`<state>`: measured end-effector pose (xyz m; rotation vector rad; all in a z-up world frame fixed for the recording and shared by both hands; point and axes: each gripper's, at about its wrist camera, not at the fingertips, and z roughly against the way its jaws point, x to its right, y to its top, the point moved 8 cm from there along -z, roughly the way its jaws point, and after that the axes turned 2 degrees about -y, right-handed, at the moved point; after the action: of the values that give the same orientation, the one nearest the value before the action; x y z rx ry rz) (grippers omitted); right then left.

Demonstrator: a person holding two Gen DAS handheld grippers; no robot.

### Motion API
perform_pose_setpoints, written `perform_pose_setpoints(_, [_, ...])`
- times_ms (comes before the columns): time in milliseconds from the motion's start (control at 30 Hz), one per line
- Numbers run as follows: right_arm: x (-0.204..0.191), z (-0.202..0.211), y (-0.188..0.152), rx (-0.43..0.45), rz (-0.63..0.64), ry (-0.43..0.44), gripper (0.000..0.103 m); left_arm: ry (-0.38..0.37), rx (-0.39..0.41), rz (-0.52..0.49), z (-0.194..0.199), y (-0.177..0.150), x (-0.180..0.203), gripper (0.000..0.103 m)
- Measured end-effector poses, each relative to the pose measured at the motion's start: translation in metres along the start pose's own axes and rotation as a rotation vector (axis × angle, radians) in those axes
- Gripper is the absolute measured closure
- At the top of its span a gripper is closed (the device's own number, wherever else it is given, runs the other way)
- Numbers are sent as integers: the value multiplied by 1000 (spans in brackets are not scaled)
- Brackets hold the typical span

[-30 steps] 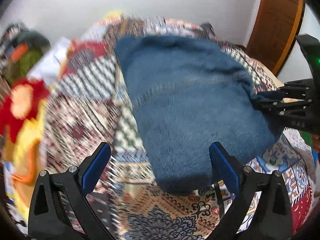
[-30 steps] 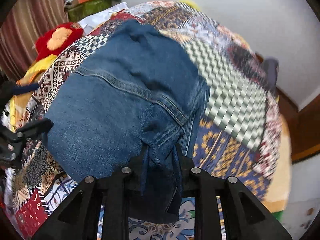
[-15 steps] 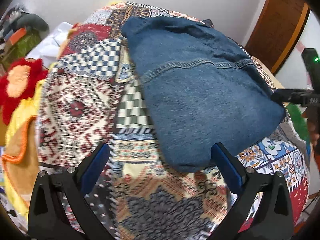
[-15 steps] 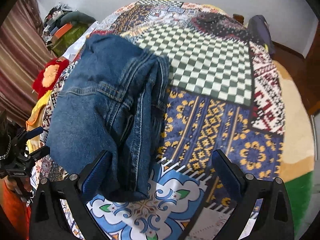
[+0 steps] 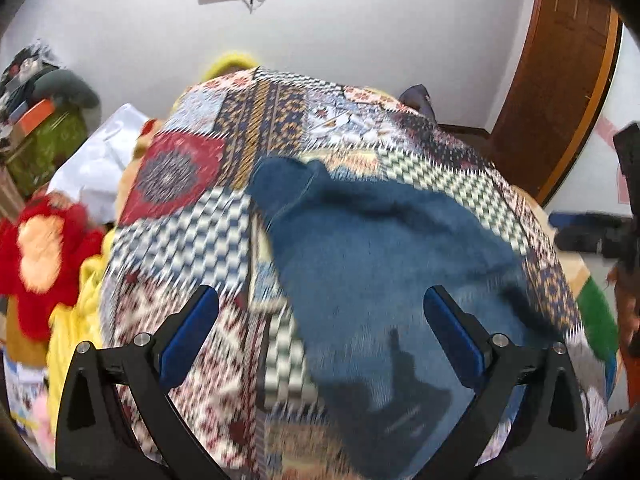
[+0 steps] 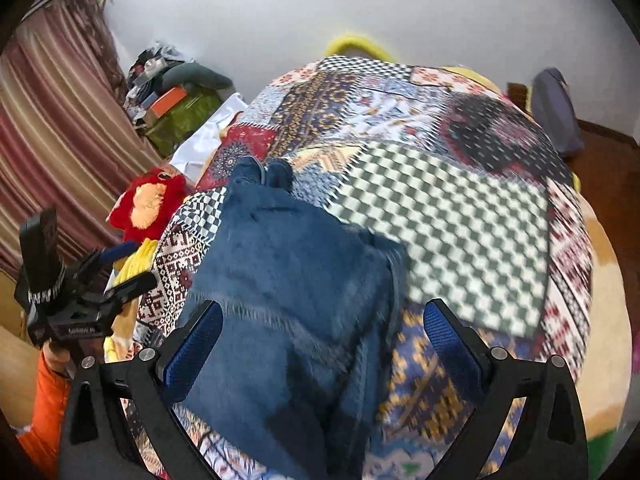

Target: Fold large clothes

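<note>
Folded blue jeans lie on the patchwork bedspread. In the right wrist view the jeans run from the near edge away toward the middle of the bedspread. My left gripper hangs open above the jeans' left side, nothing between its blue pads. My right gripper is open too, raised over the jeans' near end, holding nothing. Each gripper shows at the edge of the other's view: the right one and the left one.
A red and yellow plush toy and a pile of boxes and clothes sit left of the bed. A striped curtain hangs at the left. A wooden door stands at the right. An orange sleeve shows low left.
My right gripper opened and let go of the jeans' corner, which dropped flat. Both grippers then pulled back and up from the folded jeans.
</note>
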<state>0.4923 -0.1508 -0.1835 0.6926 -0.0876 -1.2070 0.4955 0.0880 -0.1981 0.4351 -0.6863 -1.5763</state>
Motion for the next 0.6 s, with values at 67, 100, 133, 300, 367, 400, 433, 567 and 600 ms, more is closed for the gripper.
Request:
perform_pose_setpoints(67, [-8,-17,7,-11,18,9,3,-27,-22,3,-26,16,1,0])
perform_pose_setpoints(100, [-11,-27,9,-23,25,14,3,-37,-36,10,-38,22,0,0])
perform_pose_setpoints(133, [-13,-37,10,-37,30,17,3,-45,-49,19,-49,27,-2,0])
perform_pose_setpoints(300, [-11,-88,2,-126,102,-2,3,-49,-108,77,-108,43,-15,0])
perform_pose_setpoints(367, [-1,-102,-1,-137,149,-60,3,-25,-118,90,-125,48,-26,0])
perform_pose_setpoints(400, [3,-105,-3,-141,161,-75,3,-18,-121,97,-131,49,-30,0])
perform_pose_setpoints(433, [9,-107,-5,-146,162,-77,3,-11,-126,106,-135,51,-35,0])
perform_pose_setpoints(567, [41,-97,-9,-151,60,-37,3,14,-112,170,-133,58,-55,0])
perform_pose_setpoints(600, [47,-92,-10,-154,30,-27,3,-1,-104,185,-128,60,-57,0])
